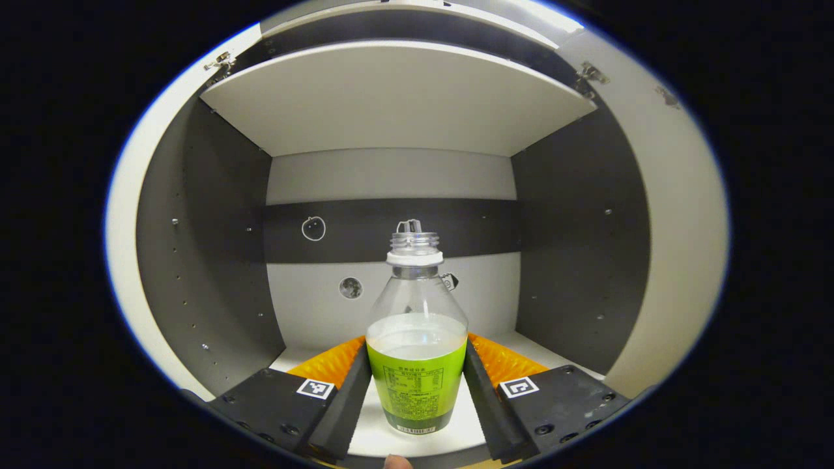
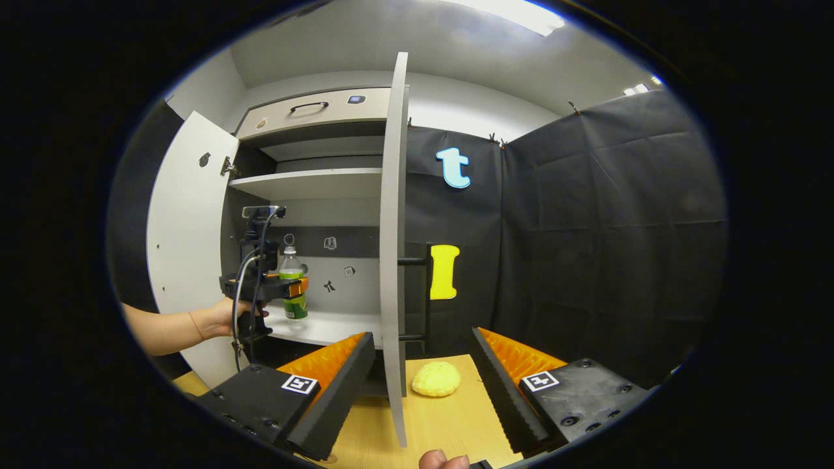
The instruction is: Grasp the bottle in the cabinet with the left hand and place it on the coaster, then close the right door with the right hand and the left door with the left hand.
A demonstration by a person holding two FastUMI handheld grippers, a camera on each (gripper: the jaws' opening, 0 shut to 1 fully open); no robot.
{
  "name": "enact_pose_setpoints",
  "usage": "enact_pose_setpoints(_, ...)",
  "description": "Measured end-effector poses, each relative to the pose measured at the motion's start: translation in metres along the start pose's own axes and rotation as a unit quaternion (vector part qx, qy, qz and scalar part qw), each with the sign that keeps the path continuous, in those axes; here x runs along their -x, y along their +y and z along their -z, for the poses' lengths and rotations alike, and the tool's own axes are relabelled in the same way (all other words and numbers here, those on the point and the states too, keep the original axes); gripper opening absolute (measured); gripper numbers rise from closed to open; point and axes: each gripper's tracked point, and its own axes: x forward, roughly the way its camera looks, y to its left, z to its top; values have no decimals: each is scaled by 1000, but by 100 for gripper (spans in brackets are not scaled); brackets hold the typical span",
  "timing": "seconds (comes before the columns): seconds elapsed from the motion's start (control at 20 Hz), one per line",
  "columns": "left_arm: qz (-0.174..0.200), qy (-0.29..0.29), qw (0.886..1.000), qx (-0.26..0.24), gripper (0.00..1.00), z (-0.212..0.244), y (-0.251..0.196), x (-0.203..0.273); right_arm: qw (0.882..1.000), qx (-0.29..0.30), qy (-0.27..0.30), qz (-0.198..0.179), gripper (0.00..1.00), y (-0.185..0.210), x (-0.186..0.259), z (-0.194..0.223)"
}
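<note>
Standing upright on the lower shelf (image 1: pixel 417 443) of the cabinet (image 1: pixel 195 260), the bottle (image 1: pixel 417 345) sits between the left gripper (image 1: pixel 417 391) fingers in the left gripper view; both fingers lie against its green label, gripping it. Its cap is off, and clear liquid reaches the label's top edge.

From the right gripper view, the left gripper (image 2: pixel 287 286) appears far left inside the cabinet, held by a hand (image 2: pixel 225 319) and wrapped around the bottle (image 2: pixel 293 286). Nearer, the right gripper (image 2: pixel 423 371) is spread wide and holds nothing, the right door (image 2: pixel 393 247) edge-on between its fingers. A yellow coaster (image 2: pixel 435 379) lies on the wooden table (image 2: pixel 456 417) just right of that door.
</note>
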Motion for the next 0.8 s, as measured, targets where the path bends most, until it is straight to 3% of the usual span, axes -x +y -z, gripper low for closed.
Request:
enact_pose_setpoints(0.25,18,-18,1000,-4,77,5,-11,85,1000,-3,-8,-27,98,25,2,-6)
enact_pose_setpoints(0.45,34,-16,999,-4,77,33,-23,142,999,-9,-13,-48,98,46,2,-8)
enact_pose_setpoints(0.8,37,-12,998,40,77,94,-48,214,997,-11,-36,-62,98,65,4,-12)
